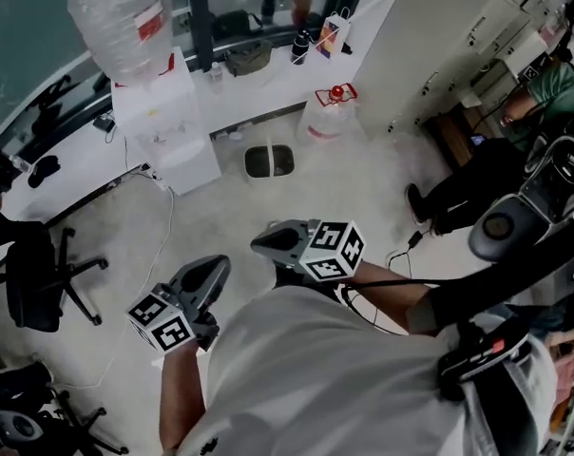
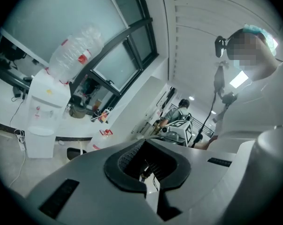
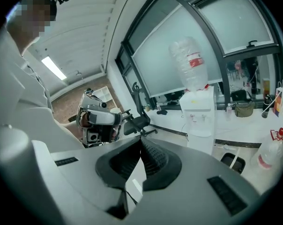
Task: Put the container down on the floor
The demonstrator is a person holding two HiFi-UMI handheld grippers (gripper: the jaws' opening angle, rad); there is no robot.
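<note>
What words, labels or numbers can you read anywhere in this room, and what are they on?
No text reads clearly in any view.
Dispenser bottle, red label: print too blurred to read.
Floor jug, red label: too small to read.
Paper bag: colored print, too small to read.
Marker cube: black-and-white square patterns only, no letters or numbers.

Pale floor (image 1: 353, 174), white counter (image 1: 273, 82), black office chair (image 1: 32, 275).

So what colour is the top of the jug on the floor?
Red. The jug's top shows best in the head view.
</note>
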